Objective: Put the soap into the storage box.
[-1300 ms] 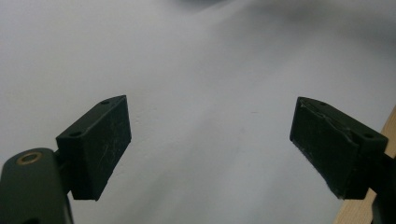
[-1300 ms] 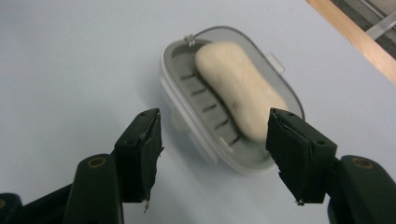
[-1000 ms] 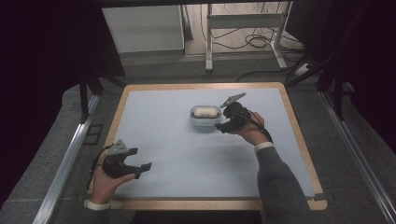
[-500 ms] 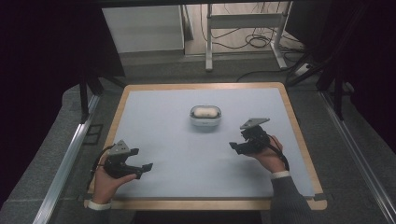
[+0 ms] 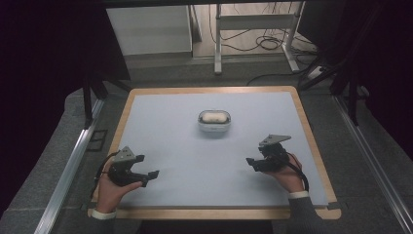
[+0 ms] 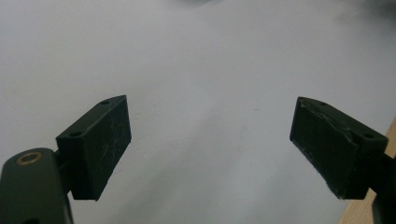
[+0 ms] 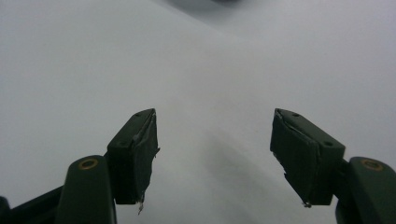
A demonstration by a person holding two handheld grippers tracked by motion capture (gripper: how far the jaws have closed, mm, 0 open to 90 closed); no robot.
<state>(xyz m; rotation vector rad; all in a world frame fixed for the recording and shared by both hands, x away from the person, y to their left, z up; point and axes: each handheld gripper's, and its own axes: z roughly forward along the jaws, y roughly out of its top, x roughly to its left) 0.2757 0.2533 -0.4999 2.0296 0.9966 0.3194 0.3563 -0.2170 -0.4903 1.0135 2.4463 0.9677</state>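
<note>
A small white rounded case (image 5: 214,122) sits on the pale mat (image 5: 195,156), a little behind the middle. My right gripper (image 5: 253,163) is held low over the mat's near right part, well apart from the case, jaws pointing left. In the right gripper view it (image 7: 215,149) stands open with only bare mat between the jaws; they have just been opening a little. My left gripper (image 5: 148,169) rests at the near left, jaws pointing right. In the left gripper view it (image 6: 210,140) is wide open with nothing between the jaws.
The mat lies on a wooden-edged board (image 5: 311,141). A strip of that wooden edge (image 6: 369,212) shows at the lower right of the left gripper view. Metal rails (image 5: 68,170) run along both sides of the table. Behind it stand a desk frame (image 5: 253,24) and floor cables.
The right hand drew its gripper away from the white case, toward the near right of the mat and lower. The left gripper stayed put.
</note>
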